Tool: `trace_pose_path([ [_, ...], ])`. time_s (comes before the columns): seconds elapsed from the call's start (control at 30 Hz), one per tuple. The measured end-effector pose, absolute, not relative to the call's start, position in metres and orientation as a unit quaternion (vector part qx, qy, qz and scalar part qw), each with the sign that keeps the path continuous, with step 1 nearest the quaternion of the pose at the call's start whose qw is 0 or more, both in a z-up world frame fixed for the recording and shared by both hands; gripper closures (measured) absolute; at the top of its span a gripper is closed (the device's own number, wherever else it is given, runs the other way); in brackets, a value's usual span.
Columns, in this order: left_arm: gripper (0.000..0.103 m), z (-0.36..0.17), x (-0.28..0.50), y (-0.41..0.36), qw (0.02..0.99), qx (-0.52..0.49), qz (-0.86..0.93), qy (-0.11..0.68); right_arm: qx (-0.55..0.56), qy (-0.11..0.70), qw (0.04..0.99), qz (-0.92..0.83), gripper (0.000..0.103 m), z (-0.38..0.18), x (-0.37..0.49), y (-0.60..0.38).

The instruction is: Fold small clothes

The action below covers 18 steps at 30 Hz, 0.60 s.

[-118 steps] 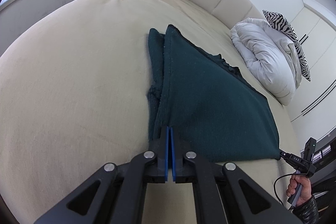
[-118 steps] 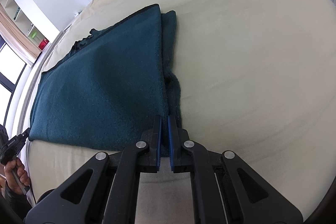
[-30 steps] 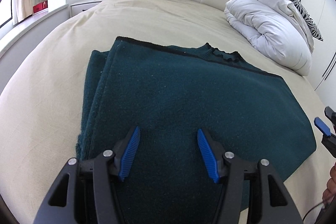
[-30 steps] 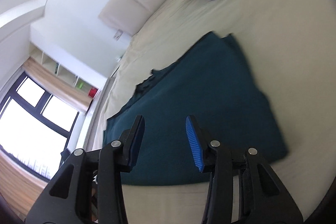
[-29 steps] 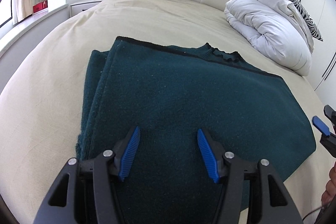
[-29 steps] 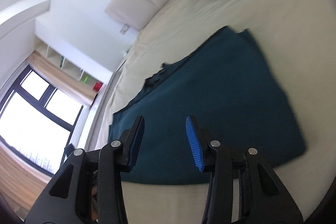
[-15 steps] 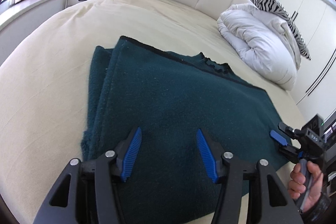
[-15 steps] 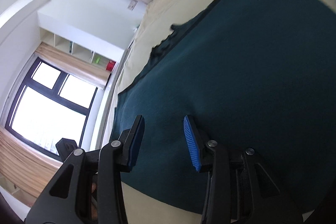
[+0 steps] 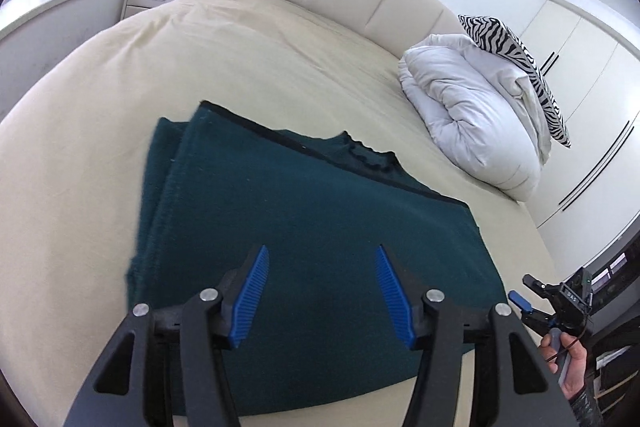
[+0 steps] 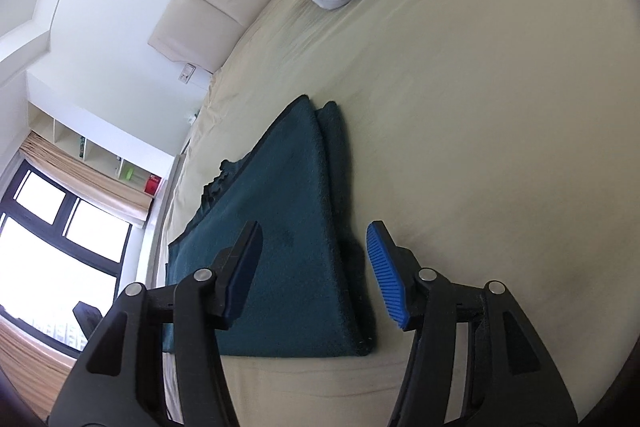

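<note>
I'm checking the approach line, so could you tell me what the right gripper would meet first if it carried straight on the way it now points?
Most likely the folded dark green garment: the right gripper, its jaws opening with nothing pinched, frames the garment's right edge on the bed. Depth is uncertain.

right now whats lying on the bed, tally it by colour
dark green: 1, the folded sweater
white: 1, the bundled duvet
black and white: 1, the zebra-striped pillow on top of the duvet
total: 3, all resting on the beige bed sheet
</note>
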<state>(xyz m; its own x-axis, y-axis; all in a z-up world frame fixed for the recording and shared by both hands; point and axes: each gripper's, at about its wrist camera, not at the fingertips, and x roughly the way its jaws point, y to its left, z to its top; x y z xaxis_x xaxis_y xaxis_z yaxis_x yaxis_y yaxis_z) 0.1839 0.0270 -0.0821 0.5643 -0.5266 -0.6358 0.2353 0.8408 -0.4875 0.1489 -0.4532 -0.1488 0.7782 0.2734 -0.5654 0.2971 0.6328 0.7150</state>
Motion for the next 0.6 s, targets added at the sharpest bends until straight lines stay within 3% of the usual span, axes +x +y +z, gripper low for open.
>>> trace_pose_path([
  [0.13,0.041,-0.099,0.180,-0.001,0.852,-0.174,-0.223,0.441,0.445,0.382,0.810,0.000,0.049,-0.166,0.160,-0.440],
  [0.33,0.037,-0.103,0.159,-0.049,0.864,-0.069,-0.222,0.447,0.468,0.371,0.802,0.011,0.051,-0.175,0.152,-0.440],
  [0.6,0.037,-0.098,0.166,-0.044,0.869,-0.063,-0.217,0.441,0.466,0.379,0.800,0.017,0.050,-0.174,0.145,-0.437],
])
